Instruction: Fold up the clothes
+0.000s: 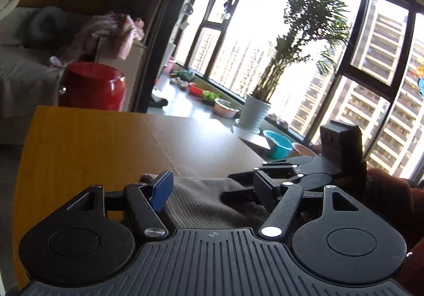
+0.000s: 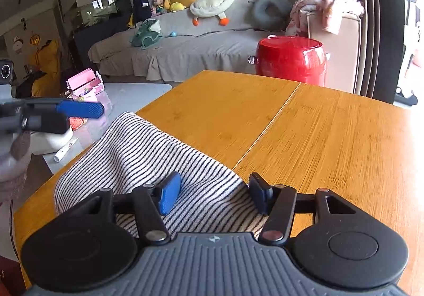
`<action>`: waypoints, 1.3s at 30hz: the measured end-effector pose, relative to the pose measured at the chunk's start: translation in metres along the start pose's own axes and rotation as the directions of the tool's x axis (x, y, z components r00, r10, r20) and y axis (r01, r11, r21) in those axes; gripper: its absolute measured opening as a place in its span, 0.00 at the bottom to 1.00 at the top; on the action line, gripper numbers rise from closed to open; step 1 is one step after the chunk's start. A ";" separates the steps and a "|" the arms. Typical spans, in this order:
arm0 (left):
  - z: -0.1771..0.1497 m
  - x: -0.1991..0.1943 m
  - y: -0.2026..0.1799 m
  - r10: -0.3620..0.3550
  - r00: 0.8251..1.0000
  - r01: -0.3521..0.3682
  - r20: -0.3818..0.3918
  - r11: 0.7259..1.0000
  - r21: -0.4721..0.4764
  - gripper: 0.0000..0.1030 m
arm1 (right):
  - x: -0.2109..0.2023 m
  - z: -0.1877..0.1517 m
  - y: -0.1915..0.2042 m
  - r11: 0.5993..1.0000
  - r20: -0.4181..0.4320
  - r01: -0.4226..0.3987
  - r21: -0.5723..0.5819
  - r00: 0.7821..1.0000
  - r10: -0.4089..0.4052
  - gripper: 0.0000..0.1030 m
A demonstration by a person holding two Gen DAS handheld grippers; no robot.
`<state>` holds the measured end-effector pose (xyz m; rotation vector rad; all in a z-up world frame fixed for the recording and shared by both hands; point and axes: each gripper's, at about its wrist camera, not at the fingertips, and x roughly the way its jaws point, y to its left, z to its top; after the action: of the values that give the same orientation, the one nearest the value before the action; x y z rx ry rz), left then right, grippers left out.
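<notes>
The striped garment [image 2: 148, 160] lies on the tabletop [image 2: 318, 137] at its near corner, with one end draped over the edge. Its long axis runs from the right gripper [image 2: 214, 194] diagonally away toward the upper left in the right wrist view.

Right gripper: jaws parted, with no pad pressing cloth. The blue pad sits above the striped surface; the black pad stands just past the garment's right-hand edge. The edge therefore lies between the jaws, directly ahead and below.

Left gripper [image 1: 212, 190]: jaws released, standing wide. The same cloth (washed out to beige in this backlit view) lies beneath and between them; no grip is visible. In the right wrist view, this gripper appears at the far left, beyond the draped end and clear of the fabric.

Judgement: the right gripper is nearer to a usable edge. The coming move turns on that edge. A short descent and closure would pinch it, after which the fold would run along the long axis.
</notes>
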<state>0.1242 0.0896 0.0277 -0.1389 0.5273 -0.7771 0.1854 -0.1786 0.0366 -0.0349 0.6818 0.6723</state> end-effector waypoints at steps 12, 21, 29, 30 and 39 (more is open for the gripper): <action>-0.032 0.032 -0.007 0.057 0.991 -0.047 -0.120 0.995 0.090 0.68 | -0.039 0.005 0.007 0.997 0.078 0.077 0.005 0.994 -0.077 0.55; -0.034 0.029 0.003 0.019 0.995 -0.017 -0.103 1.000 0.024 0.68 | -0.024 -0.027 -0.015 0.977 0.003 0.157 0.144 0.987 -0.159 0.56; -0.035 0.026 0.010 -0.005 0.996 0.002 -0.092 0.999 -0.038 0.69 | -0.035 -0.034 -0.049 0.871 0.129 -0.096 0.481 0.991 0.038 0.79; -0.035 0.026 0.010 -0.005 0.996 0.002 -0.092 0.999 -0.038 0.69 | -0.030 -0.035 -0.047 0.877 0.115 -0.085 0.472 0.993 0.034 0.79; -0.035 0.025 0.012 0.011 0.996 -0.016 -0.093 0.998 -0.053 0.77 | -0.033 0.012 0.002 0.984 0.154 -0.059 0.170 0.988 0.033 0.30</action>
<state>0.1289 0.0828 -0.0159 -0.1494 0.6370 -0.7596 0.1719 -0.1926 0.0664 0.1926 0.5947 0.6505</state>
